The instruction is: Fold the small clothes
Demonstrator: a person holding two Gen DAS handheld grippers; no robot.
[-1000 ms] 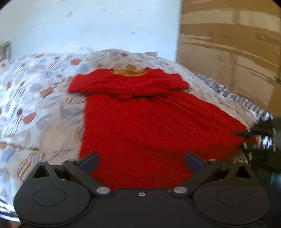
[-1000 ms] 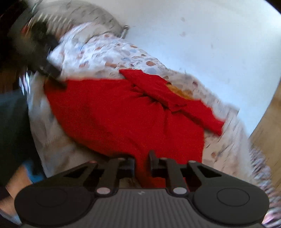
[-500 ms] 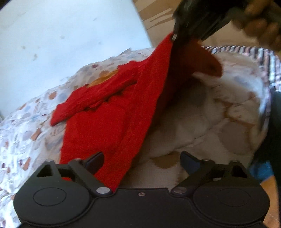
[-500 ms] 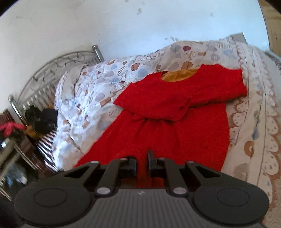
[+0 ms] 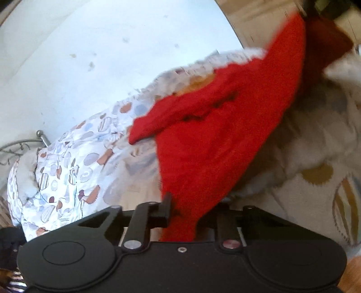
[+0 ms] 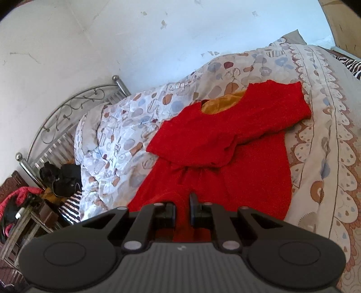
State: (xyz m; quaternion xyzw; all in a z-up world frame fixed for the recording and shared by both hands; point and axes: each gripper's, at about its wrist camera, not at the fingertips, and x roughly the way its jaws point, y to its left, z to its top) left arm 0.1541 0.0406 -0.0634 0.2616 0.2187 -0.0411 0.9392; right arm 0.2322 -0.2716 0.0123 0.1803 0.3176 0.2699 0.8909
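A small red dress (image 6: 227,157) with an orange lining at the neck lies on a patterned bedspread (image 6: 126,126), its sleeves folded across the chest. My right gripper (image 6: 182,210) is shut on the dress's hem and holds that corner up. In the left wrist view my left gripper (image 5: 191,211) is shut on the other hem corner of the dress (image 5: 216,144). The cloth stretches from there up to the top right, where the right gripper's dark body (image 5: 327,9) holds it.
A metal bed frame (image 6: 67,117) stands at the head of the bed against a white wall (image 6: 112,45). Dark clothes (image 6: 61,178) and a cluttered stand (image 6: 20,214) sit at the left. A wooden panel (image 5: 259,20) rises at the right.
My left gripper, open half a second ago, has shut on the hem. My right gripper has lifted its corner higher.
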